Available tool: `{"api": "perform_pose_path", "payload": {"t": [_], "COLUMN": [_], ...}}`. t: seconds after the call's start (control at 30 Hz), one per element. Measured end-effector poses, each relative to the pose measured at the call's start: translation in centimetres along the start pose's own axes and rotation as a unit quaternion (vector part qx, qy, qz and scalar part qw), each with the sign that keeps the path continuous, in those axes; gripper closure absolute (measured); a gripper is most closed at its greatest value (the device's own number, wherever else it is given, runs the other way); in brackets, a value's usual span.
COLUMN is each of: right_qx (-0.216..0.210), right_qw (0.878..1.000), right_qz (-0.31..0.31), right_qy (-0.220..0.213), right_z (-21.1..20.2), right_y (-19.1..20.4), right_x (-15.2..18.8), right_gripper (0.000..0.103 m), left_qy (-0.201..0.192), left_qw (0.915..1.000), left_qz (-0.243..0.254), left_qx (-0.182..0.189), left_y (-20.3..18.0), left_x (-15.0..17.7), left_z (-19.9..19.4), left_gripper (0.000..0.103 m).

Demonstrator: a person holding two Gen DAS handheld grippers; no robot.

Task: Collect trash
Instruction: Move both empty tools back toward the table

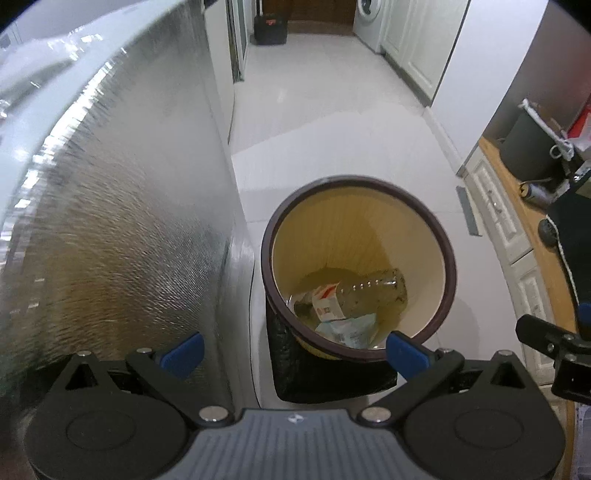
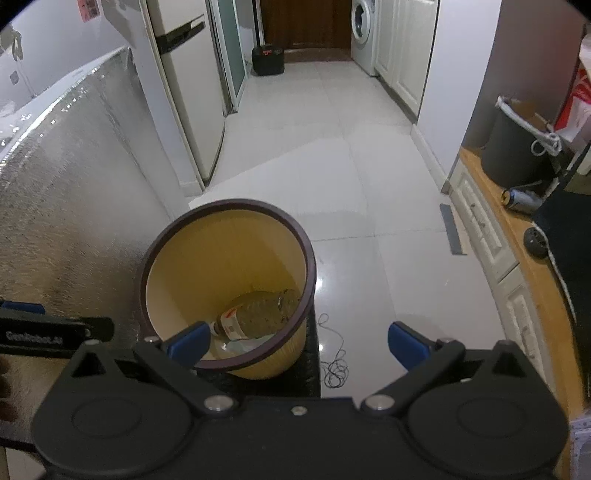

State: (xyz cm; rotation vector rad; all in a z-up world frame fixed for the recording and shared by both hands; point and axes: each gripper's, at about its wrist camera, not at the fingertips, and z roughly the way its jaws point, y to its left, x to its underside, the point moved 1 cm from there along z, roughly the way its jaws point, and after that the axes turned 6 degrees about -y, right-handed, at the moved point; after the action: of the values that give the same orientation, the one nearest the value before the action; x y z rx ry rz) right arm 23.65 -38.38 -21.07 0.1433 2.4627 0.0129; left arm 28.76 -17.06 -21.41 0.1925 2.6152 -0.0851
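On the far left we are looking at a foil-covered panel (image 1: 110, 221), its silvery sheet catching the light and running right up beside the bin. Our left gripper (image 1: 294, 350) is hovering above the floor with its jaws spread wide and nothing between them; one blue fingertip (image 1: 183, 353) is showing against the foil, the other is sitting over the near rim of the bin.

Moving right, the trash bin (image 1: 448, 258), yellow inside with a dark brown rim, is standing on the white tiled floor (image 1: 332, 129) atop a dark mat (image 1: 295, 380). At its bottom a clear plastic bottle (image 1: 373, 291) is lying on its side, with a small red-and-white carton (image 1: 327, 302) touching it and a crumpled pale wrapper (image 1: 351, 328) just beneath them.

In the right wrist view we are holding the right gripper (image 2: 299, 345) open just as wide, also gripping nothing; its left pad is overlapping the bin's rim (image 2: 312, 273) while the right one is hanging over bare tile. A tangle of thin dark thread (image 2: 334, 369) is lying on the floor just beside the bin.

Further right, a wooden counter (image 2: 517, 236) is carrying a dark grey bucket (image 2: 509, 147) and a small can (image 2: 521, 197) lying on its side. Down the corridor a washing machine (image 2: 364, 29) is standing
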Motion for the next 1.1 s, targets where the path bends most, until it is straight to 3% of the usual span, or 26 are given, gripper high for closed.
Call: {"api": "perform_pose_path", "payload": {"t": [0.3,0.6,0.87,1.1], "right_qx": [0.011,0.021,0.019,0.006], "right_qw": [0.999,0.992,0.983,0.973], "right_qz": [-0.002,0.000,0.011,0.015], "right_qy": [-0.053,-0.124,-0.180,-0.230], "right_z": [-6.1,-12.8,-17.3,-20.4], "right_y": [0.3,0.2,0.6,1.7], "right_x": [0.5,1.5,1.8,1.7], "right_gripper": [0.000,0.000,0.000,0.000], "left_qy": [-0.060,-0.134,-0.207,-0.275], "left_qw": [0.9976,0.9894,0.9758,0.9583], "left_qz": [0.010,0.019,0.024,0.018], "left_qx": [0.033,0.052,0.067,0.075], "left_y": [-0.6,-0.2,1.2,3.9], "left_x": [0.8,2.0,3.4,4.4], "left_z": [-6.1,-12.7,-18.3,-22.5], "left_gripper": [0.000,0.000,0.000,0.000]}}
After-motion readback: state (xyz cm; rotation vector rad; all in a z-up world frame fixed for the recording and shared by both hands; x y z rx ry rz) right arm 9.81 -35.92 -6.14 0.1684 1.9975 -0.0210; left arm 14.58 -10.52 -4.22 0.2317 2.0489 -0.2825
